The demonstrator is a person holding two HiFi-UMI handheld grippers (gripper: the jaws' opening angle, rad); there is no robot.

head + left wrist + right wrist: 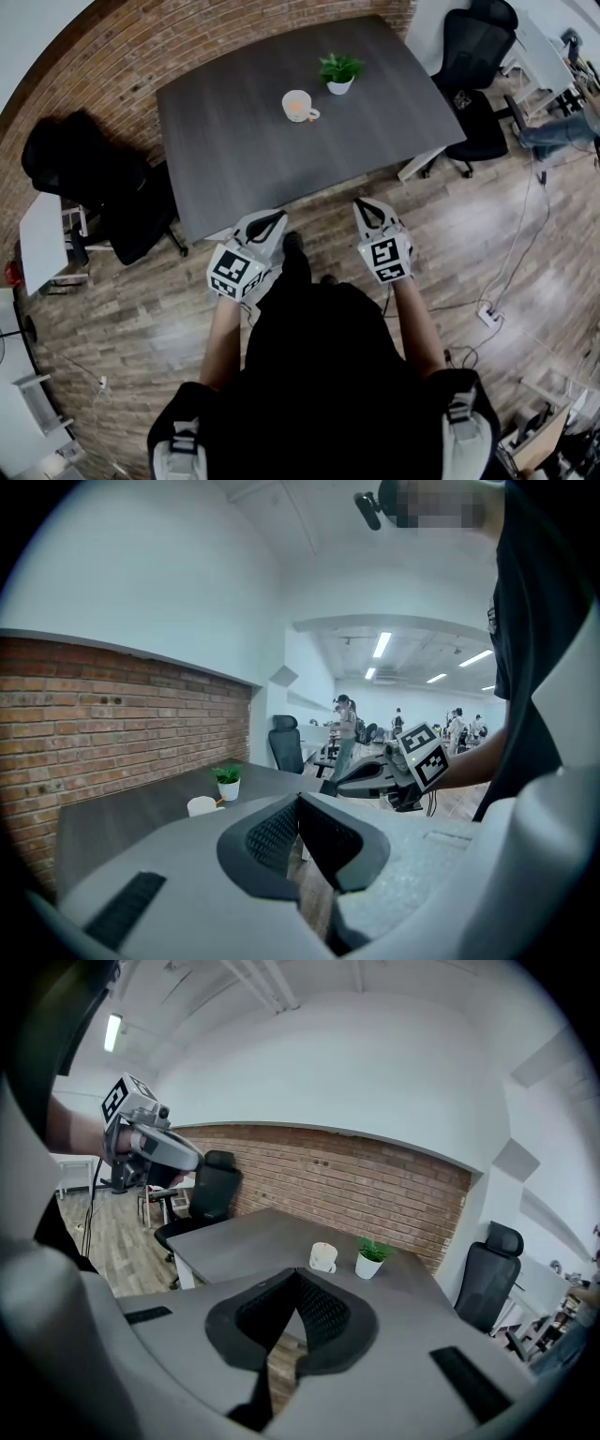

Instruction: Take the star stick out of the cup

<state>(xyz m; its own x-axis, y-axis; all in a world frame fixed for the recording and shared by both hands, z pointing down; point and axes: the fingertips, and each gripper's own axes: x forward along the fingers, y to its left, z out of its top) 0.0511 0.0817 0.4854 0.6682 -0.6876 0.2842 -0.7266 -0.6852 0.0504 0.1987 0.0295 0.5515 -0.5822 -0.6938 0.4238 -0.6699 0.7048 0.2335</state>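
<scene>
A white cup [299,106] stands on the far half of the dark grey table [244,150], with something orange inside it; its shape is too small to make out. The cup also shows in the left gripper view [202,806] and the right gripper view [323,1256]. Both grippers hover over the floor short of the table's near edge, well away from the cup. My left gripper [273,218] [298,799] is shut with nothing in it. My right gripper [367,206] [296,1274] is shut and empty as well.
A small green plant in a white pot [338,73] stands just right of the cup. Black office chairs sit at the table's left [94,187] and right [473,84]. A brick wall [141,47] runs behind the table. Cables [506,272] lie on the wooden floor at the right.
</scene>
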